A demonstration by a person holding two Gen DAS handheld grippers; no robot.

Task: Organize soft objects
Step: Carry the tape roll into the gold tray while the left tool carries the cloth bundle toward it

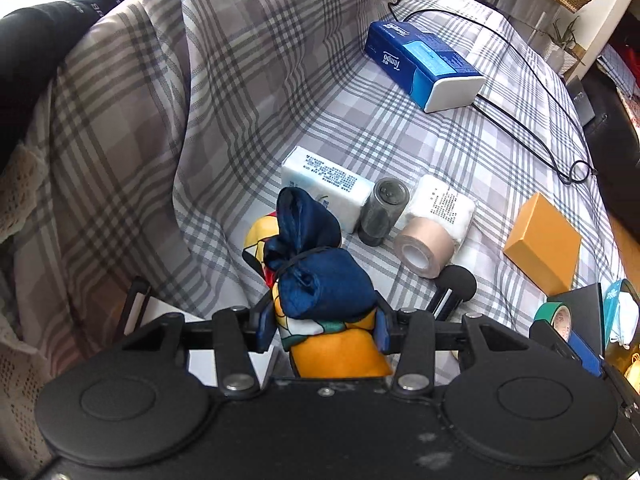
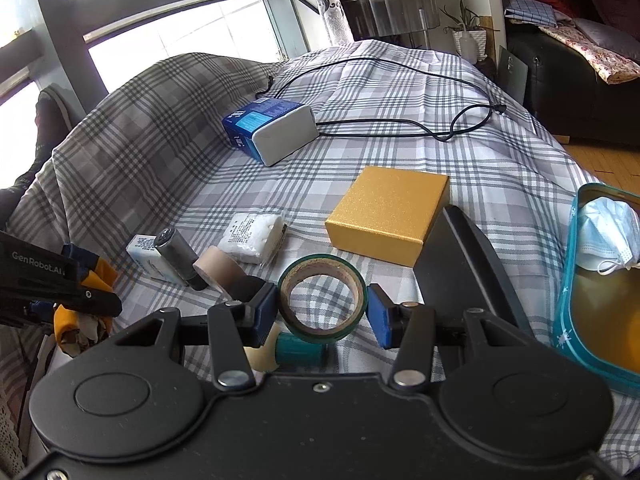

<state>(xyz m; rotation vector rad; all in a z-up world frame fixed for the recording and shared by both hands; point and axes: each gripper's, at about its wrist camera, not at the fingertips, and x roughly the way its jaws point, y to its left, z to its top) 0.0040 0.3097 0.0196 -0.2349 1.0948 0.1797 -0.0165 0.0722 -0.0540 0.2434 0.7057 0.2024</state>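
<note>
My left gripper (image 1: pixel 320 326) is shut on a rolled silk scarf (image 1: pixel 320 280), navy, orange and white, tied with a black band, held just above the checked cloth. The scarf also shows in the right wrist view (image 2: pixel 86 280) under the left gripper. My right gripper (image 2: pixel 322 312) is open around a green tape roll (image 2: pixel 322 298) lying on the cloth; the left pad touches it, the right pad stands just off it. A white tissue pack (image 1: pixel 324 186), a cotton pad pack (image 1: pixel 444 204) and a beige tape roll (image 1: pixel 424 244) lie ahead.
A blue Tempo tissue box (image 1: pixel 424 64), a gold box (image 2: pixel 386 214), a dark cylinder (image 1: pixel 382 210), a black cable (image 2: pixel 400 128) and a black stand (image 2: pixel 468 264) lie on the cloth. A teal-rimmed tray (image 2: pixel 568 300) at right holds a face mask (image 2: pixel 608 236).
</note>
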